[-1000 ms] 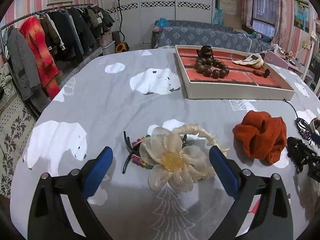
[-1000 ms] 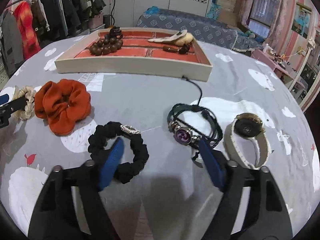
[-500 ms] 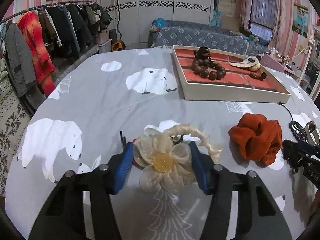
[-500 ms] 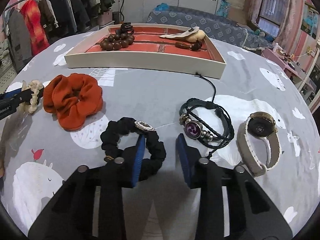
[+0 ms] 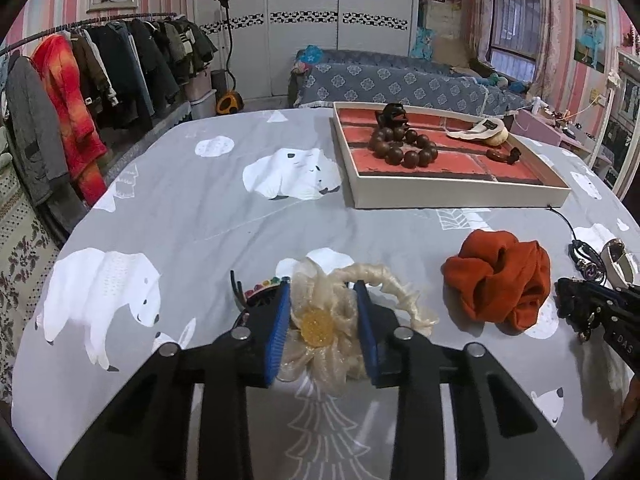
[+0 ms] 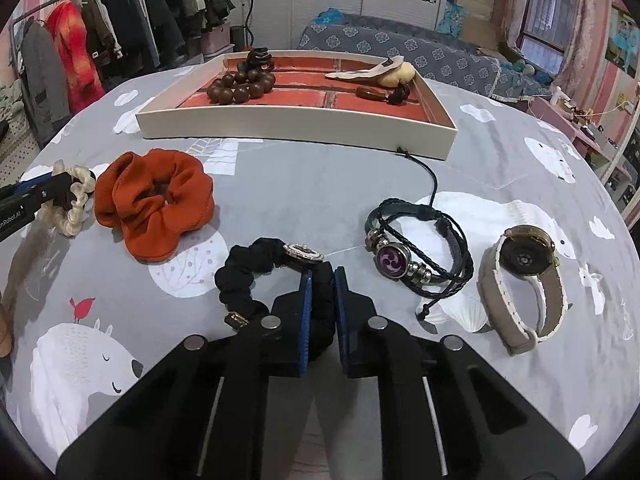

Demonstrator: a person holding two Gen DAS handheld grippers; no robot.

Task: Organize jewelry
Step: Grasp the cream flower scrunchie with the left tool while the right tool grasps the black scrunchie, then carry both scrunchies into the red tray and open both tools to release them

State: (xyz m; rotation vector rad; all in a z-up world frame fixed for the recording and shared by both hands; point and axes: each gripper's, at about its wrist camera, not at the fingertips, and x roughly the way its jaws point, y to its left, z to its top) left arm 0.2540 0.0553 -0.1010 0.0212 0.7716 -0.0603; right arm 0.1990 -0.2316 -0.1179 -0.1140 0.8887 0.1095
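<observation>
With both pickups made, the left gripper (image 5: 322, 300), just closed, clamps the flower (image 5: 320, 322) and the right gripper (image 6: 321, 276) the black scrunchie (image 6: 240, 276) at the tabletop's near edge, next lifting both to the one tray (image 6: 296, 124); scrunchies: two, bracelets: one, watches: one.

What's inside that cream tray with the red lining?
The tray holds a dark wooden bead bracelet, a black piece behind it, a cream item and a small brown pendant. Its near wall hides the front strip.
</observation>
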